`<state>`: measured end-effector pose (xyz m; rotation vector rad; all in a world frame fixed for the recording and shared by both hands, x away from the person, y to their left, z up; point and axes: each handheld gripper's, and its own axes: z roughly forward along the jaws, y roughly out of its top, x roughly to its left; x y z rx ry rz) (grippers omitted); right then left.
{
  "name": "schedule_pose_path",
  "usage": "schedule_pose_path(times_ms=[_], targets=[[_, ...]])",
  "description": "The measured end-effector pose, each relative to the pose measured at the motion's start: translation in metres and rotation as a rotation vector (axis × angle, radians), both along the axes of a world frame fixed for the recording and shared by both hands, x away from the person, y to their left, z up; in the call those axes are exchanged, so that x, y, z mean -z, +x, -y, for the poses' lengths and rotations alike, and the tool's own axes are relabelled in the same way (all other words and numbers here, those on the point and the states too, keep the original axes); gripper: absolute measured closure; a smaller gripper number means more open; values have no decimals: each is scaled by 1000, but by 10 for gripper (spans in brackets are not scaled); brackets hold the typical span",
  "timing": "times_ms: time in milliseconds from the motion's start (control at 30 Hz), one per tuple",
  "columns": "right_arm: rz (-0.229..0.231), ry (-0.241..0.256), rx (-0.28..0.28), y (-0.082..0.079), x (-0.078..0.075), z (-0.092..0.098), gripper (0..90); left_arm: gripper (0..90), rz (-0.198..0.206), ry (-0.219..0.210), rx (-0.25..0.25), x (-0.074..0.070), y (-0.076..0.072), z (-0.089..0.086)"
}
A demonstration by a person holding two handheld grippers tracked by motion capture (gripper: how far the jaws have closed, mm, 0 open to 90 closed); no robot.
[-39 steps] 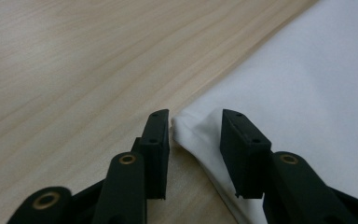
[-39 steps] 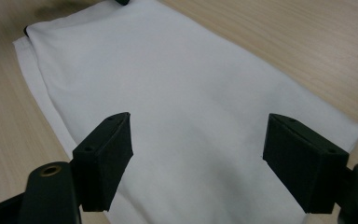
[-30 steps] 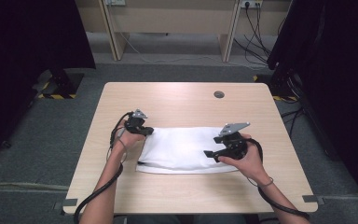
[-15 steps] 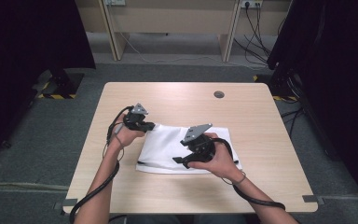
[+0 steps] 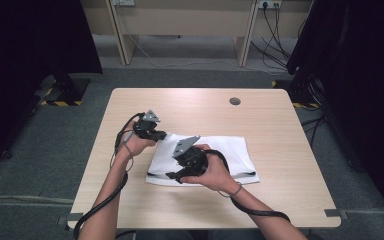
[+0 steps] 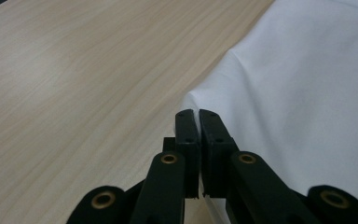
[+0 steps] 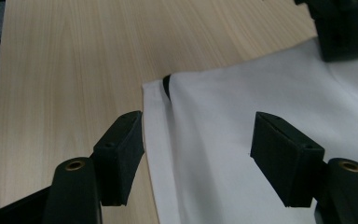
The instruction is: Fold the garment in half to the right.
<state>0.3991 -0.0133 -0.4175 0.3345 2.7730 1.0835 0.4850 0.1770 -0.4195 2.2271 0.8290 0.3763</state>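
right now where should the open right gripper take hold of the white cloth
Grip the near-left corner of the cloth, where its layered edges meet beside the dark trim. The right gripper hangs open above that edge, so it could probably drop straight down, one jaw over the table, and pinch the stacked layers. The left gripper is shut at the far corner.

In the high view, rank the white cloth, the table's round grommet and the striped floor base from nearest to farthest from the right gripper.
From the right gripper:
1. White cloth, directly under it.
2. Grommet, far side of the table.
3. Striped floor base, on the floor, far left.
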Motion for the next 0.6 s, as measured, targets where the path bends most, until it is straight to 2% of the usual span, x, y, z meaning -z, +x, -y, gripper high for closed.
schedule_pose_path(times_ms=[233, 333, 600], targets=[[-15, -31, -63, -4, 9, -39, 372, 862, -8, 11, 10, -1, 0, -2], [-17, -60, -83, -6, 17, -52, 378, 862, -10, 17, 15, 0, 0, -3], [-16, -102, -90, -5, 36, -69, 394, 862, -18, 26, 18, 0, 0, -5]])
